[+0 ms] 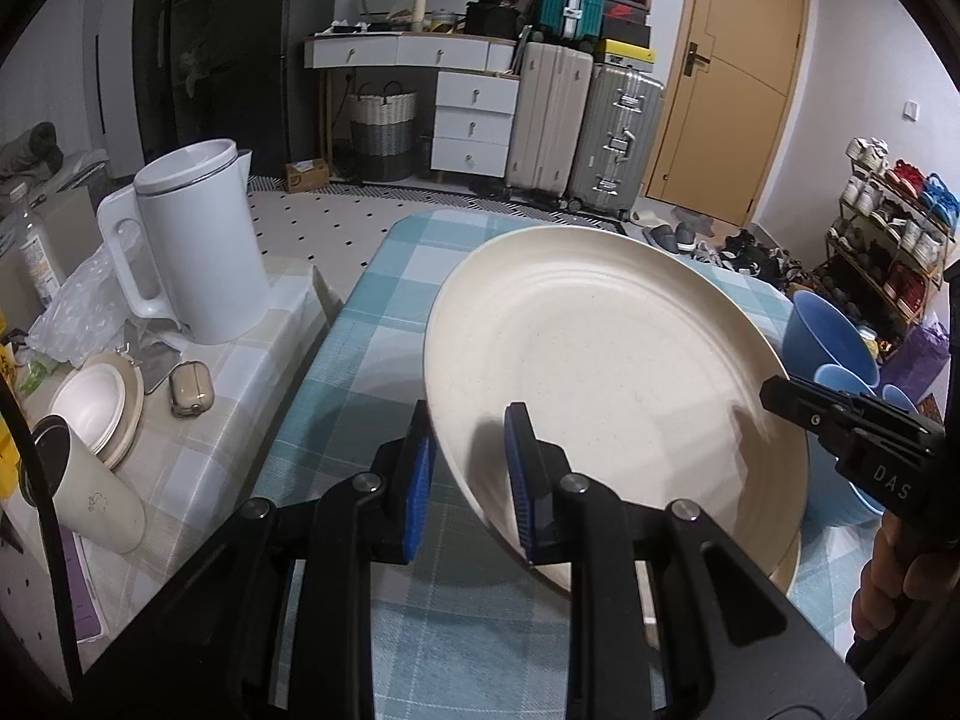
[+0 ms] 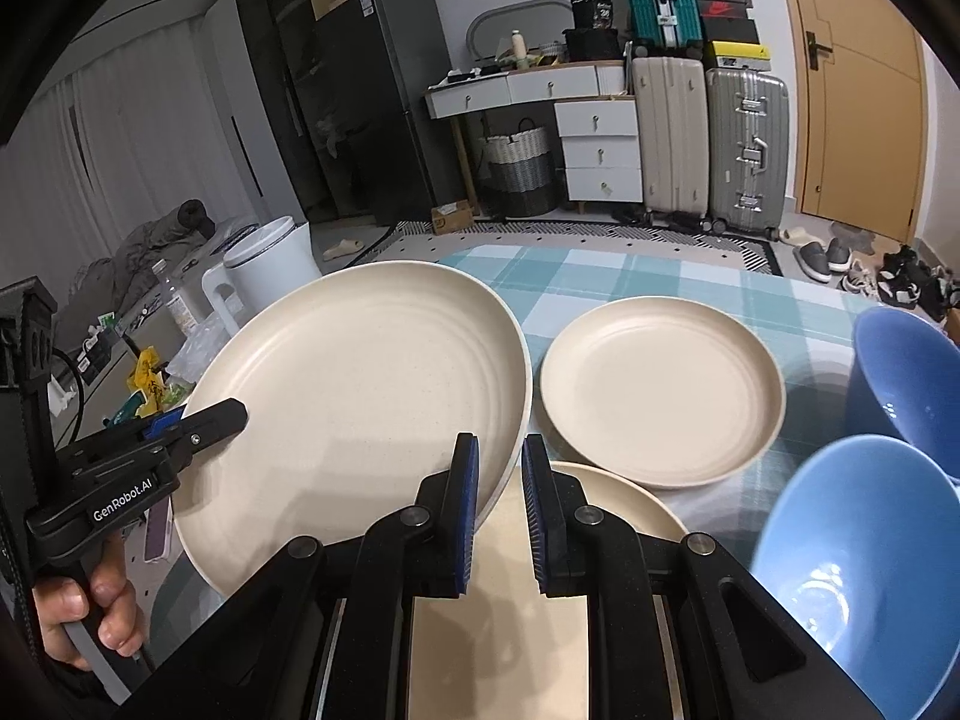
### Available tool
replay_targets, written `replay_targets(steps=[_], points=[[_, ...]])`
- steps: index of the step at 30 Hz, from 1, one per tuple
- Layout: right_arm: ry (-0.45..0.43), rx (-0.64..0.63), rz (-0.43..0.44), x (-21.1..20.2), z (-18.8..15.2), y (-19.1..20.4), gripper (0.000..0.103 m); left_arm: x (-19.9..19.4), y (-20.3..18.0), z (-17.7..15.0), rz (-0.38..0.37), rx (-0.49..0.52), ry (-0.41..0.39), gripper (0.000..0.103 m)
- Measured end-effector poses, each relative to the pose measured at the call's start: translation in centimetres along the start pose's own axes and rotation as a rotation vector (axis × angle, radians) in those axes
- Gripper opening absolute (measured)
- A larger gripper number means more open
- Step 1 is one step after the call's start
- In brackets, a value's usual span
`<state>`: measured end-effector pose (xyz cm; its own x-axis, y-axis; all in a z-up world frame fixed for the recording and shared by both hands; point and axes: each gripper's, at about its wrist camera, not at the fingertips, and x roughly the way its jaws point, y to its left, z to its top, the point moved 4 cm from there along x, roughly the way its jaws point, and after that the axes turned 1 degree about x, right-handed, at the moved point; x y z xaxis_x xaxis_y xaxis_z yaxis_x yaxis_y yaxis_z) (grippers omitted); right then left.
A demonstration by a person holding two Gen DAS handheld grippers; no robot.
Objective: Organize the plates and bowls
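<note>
Two grippers on one plate rn. Left gripper [image 1: 468, 480] has its blue pads either side of the big cream plate [image 1: 600, 372], rim sitting btwn the jaws, one pad under and one inside the dish. There's still a visible gap btwn the pads, so can't tell if it's truly clamped or just straddling. Right gripper [image 2: 499, 504] is on the opposite edge, rim passing btwn its pads w/ the jaws partly apart, so same deal: around the rim, grip not confirmed. Plate is tilted and looks lifted off the checked tablecloth [image 1: 372, 312], going by the shadow under it.

Outward from the right jaws: a second cream plate [image 2: 600, 498] lies directly below them, a third cream plate [image 2: 660, 390] just ahead, and two blue bowls [image 2: 852, 552] off to their right. Off to the left of the left jaws, well apart on a side table: white kettle [image 1: 192, 240], small stacked bowls [image 1: 96, 402], a tumbler [image 1: 84, 486].

What could go wrong imo: if neither grip is tight, the tilted plate slides out and drops onto the plate under it. If one side lets go early, the other gets a big lever on a thin rim and it'll twist out. Swinging right too fast could clip the bowls.
</note>
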<state>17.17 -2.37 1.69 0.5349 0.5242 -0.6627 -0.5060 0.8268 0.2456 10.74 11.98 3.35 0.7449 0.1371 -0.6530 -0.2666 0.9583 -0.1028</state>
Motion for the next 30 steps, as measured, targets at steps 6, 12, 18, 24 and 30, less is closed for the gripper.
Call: replay_targets(steps=[6, 12, 18, 24, 30], points=[[-0.014, 0.01, -0.025, -2.1, -1.1, -0.2, 0.015, -1.4, -1.8, -0.5, -0.024, 0.017, -0.017, 0.02], [-0.028, 0.028, -0.053, -3.8, -2.0, -1.0, 0.016, -1.7, -3.7, -1.3, -0.046, 0.044, -0.014, 0.02], [-0.026, 0.048, -0.075, -4.9, -3.3, -1.9, 0.016, -1.8, -4.9, -2.2, -0.06, 0.065, -0.009, 0.02], [-0.03, 0.075, -0.089, -5.7, -4.2, -2.9, 0.016, -1.4, -5.8, -3.2, -0.087, 0.072, 0.011, 0.02], [-0.017, 0.086, -0.1, -5.8, -5.2, -3.7, 0.016, -1.3, -6.6, -4.0, -0.088, 0.095, 0.01, 0.02]])
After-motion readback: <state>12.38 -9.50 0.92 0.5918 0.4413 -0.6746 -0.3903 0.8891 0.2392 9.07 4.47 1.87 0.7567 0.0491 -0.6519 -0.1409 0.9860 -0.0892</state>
